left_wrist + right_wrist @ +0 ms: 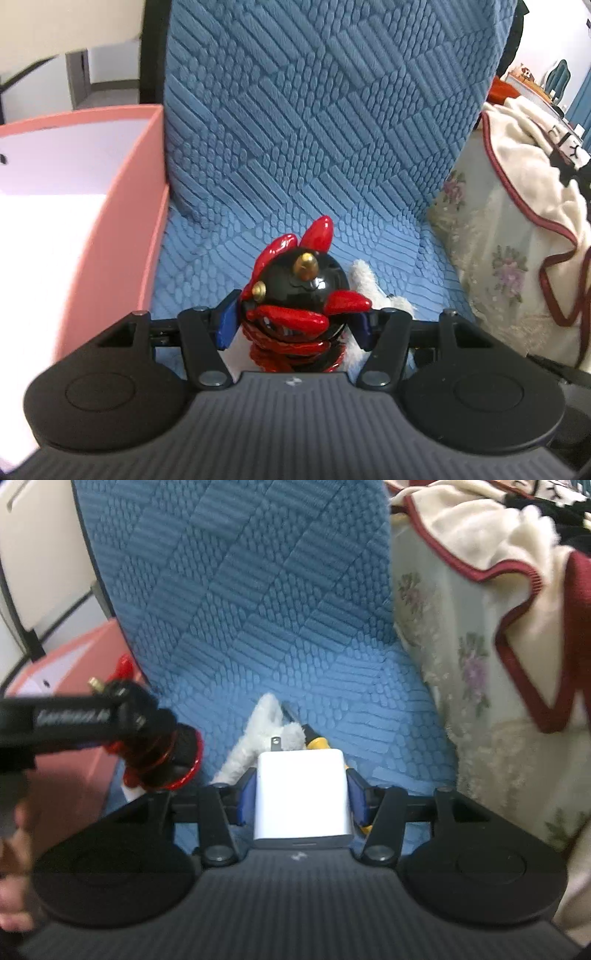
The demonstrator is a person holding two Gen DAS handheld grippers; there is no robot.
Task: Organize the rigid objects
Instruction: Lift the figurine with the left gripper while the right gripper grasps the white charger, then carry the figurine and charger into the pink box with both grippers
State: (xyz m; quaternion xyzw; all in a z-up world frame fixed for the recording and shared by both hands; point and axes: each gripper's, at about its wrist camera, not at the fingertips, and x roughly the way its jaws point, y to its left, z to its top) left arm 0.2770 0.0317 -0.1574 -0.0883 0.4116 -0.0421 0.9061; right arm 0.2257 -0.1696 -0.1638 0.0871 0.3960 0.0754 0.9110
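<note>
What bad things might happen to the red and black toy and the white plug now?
1. The left gripper pinches the round, shiny red and black toy low on its body, so it might slip out and miss the pink box.
2. The white charger in the right gripper sits near the left gripper; the two might bump.

The lower body of the glossy black-and-red horned figurine [295, 295] is hidden behind the grey gripper housing; the fluffy white plush toy [365, 280] shows only a tuft behind it; the pink cardboard box [122, 221] is cut by the left edge, its inside washed out; in the right wrist view the yellow-handled screwdriver [317, 743] is mostly hidden behind the white square plug-in charger [302, 794]; the left gripper [110, 716] there is blurred.
</note>
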